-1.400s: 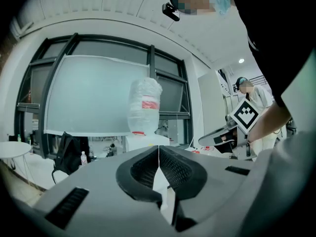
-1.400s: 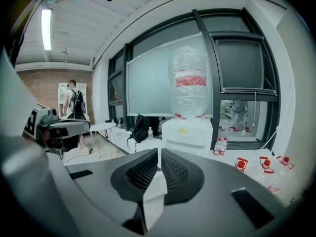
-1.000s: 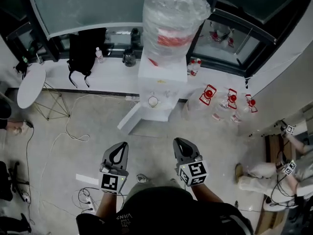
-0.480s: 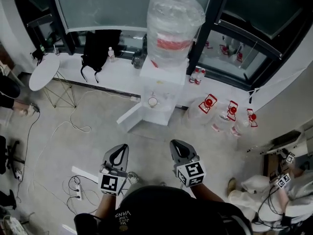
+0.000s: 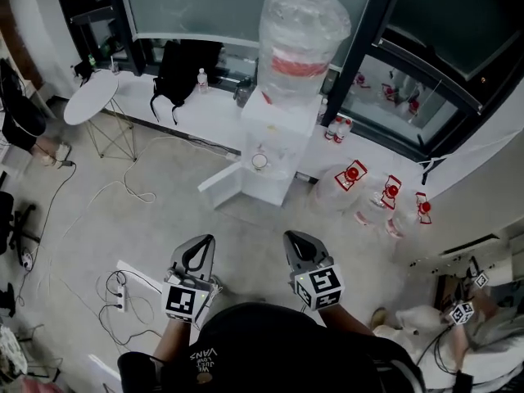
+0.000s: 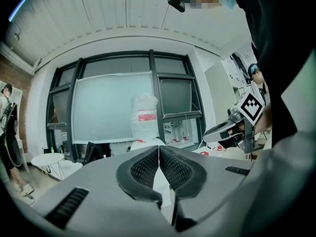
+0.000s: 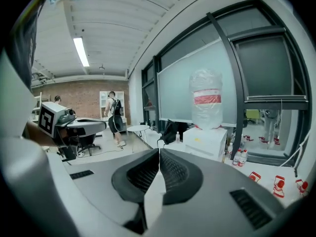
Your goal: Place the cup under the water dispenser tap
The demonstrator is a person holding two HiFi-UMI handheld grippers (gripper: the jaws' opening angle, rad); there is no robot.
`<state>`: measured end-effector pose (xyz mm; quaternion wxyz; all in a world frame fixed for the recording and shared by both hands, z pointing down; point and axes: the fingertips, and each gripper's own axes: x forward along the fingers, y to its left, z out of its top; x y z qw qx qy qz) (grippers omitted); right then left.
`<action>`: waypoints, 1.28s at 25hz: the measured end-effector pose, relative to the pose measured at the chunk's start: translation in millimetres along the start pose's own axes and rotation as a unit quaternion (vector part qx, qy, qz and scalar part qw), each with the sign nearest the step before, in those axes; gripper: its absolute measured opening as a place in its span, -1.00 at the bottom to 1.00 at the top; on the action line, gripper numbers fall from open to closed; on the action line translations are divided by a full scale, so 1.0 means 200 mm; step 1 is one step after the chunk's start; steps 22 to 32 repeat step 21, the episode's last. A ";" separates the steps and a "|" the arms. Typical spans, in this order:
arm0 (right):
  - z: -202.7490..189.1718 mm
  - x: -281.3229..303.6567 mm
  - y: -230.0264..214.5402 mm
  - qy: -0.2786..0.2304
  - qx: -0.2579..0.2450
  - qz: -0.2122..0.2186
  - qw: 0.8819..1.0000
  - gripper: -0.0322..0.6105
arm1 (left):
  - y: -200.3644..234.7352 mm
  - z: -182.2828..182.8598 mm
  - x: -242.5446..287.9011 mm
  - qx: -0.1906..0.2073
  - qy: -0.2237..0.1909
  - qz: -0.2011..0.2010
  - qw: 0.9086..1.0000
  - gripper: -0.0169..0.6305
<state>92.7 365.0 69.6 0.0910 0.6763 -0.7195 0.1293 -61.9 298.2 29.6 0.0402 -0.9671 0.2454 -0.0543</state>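
View has swung since the earlier frame: the water dispenser point(image 5: 274, 133) now sits further right in the head view, and more of the round table point(image 5: 90, 97) shows far left of the jaws. Both grippers keep about the same spot in frame.

Left gripper point(image 5: 205, 240): jaws fully together, nothing between them. Right gripper point(image 5: 291, 235): jaws just closed the last bit, pads touching, also empty.

Cup point(image 5: 259, 161) stands in the dispenser's front recess, well ahead of both jaws, roughly between their two lines. Can't tell if it's exactly under a tap.

Big bottle point(image 5: 303, 31) on top of the dispenser. Spare bottles point(image 5: 352, 178) lie on the floor, ahead-right of the right jaws.
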 end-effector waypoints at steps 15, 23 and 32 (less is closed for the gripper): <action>-0.01 -0.17 -0.03 0.005 -0.012 0.011 1.000 -0.77 | -0.19 -0.01 -0.11 0.007 0.015 0.007 1.000 -0.89; -0.02 -0.16 -0.03 0.008 -0.012 0.013 1.000 -0.77 | -0.22 0.01 -0.09 0.002 0.009 -0.007 1.000 -0.89; -0.02 -0.16 -0.03 0.008 -0.012 0.013 1.000 -0.77 | -0.22 0.01 -0.09 0.002 0.009 -0.007 1.000 -0.89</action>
